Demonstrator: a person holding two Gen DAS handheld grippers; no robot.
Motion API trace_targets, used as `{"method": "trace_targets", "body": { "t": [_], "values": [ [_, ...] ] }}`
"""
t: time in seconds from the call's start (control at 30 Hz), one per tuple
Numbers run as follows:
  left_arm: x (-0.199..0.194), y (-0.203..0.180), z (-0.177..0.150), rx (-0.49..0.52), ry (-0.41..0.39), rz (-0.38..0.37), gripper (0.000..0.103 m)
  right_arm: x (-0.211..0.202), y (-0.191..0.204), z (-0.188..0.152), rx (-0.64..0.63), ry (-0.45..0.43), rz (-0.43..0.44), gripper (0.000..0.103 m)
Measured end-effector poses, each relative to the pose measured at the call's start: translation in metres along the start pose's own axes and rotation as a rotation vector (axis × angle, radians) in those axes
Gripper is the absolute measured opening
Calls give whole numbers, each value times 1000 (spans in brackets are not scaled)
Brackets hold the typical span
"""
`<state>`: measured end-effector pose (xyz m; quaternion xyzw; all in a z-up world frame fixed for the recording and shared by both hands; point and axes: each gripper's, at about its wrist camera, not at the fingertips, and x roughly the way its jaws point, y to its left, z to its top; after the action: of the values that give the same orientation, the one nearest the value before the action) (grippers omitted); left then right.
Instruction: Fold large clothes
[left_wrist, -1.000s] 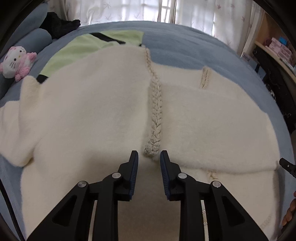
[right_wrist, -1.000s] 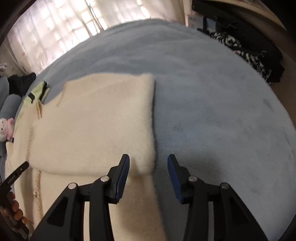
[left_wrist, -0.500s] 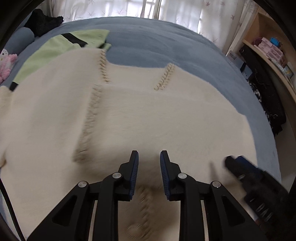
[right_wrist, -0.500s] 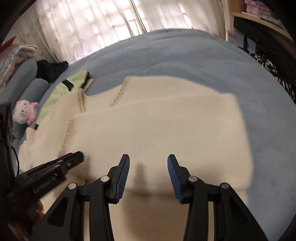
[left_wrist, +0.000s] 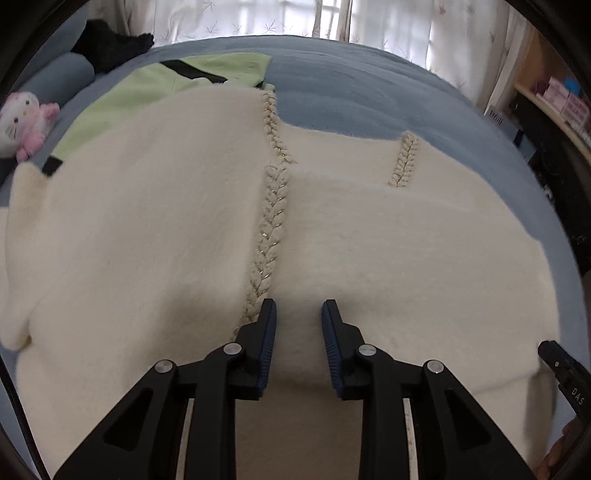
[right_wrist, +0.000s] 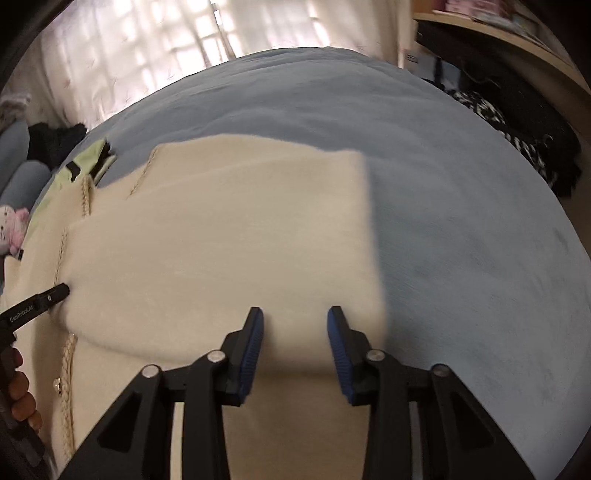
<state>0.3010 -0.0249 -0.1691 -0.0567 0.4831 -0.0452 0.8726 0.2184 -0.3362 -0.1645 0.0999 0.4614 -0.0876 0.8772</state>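
As I look down my left tool (left_wrist: 298, 314), its blue-padded jaws stand a little apart with the cream cardigan (left_wrist: 147, 236) under the tips; I see no fold of cloth pinched between the pads, so I call it released. Its left finger sits just beside the lower end of the braided trim (left_wrist: 271, 221) that runs up the front of the garment. To the right of that trim lies the folded-over panel (left_wrist: 406, 251), with a second short braid (left_wrist: 404, 158) near its far edge.

My right tool (right_wrist: 294, 321) is closing its jaws, and the near edge of the same folded panel (right_wrist: 229, 258) lies between the fingers; the picture is blurred there, and I cannot make out the pads pressing on the cloth. The panel's right edge ends just right of that tool, where the blue bedspread (right_wrist: 461, 229) begins.

The cardigan lies spread flat on the bed, covering most of its near half. At the far left a light green garment (left_wrist: 129, 99) is partly tucked under it. Beyond that lie a pink and white plush toy (left_wrist: 24, 122) and a black cloth (left_wrist: 110, 46) near the pillows. White curtains (left_wrist: 388, 26) hang behind the bed.
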Motion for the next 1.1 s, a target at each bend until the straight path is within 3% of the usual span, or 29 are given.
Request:
{"method": "trace_targets", "body": {
  "t": [0.23, 0.5, 0.83, 1.1],
  "values": [
    [-6, -20, -2, 53, 8, 99, 25, -4, 7, -6, 31, 12, -58, 37],
    [-35, -24, -9, 60, 7, 139, 28, -31, 11, -14, 118, 39, 23, 37],
    [-129, -9, -44, 10, -68, 72, 29, -100, 51, -33, 111, -40, 85, 37],
    [-185, 35, -80, -1, -114, 75, 31, -151, 121, -46, -3, -118, 107, 37]
  ]
}}
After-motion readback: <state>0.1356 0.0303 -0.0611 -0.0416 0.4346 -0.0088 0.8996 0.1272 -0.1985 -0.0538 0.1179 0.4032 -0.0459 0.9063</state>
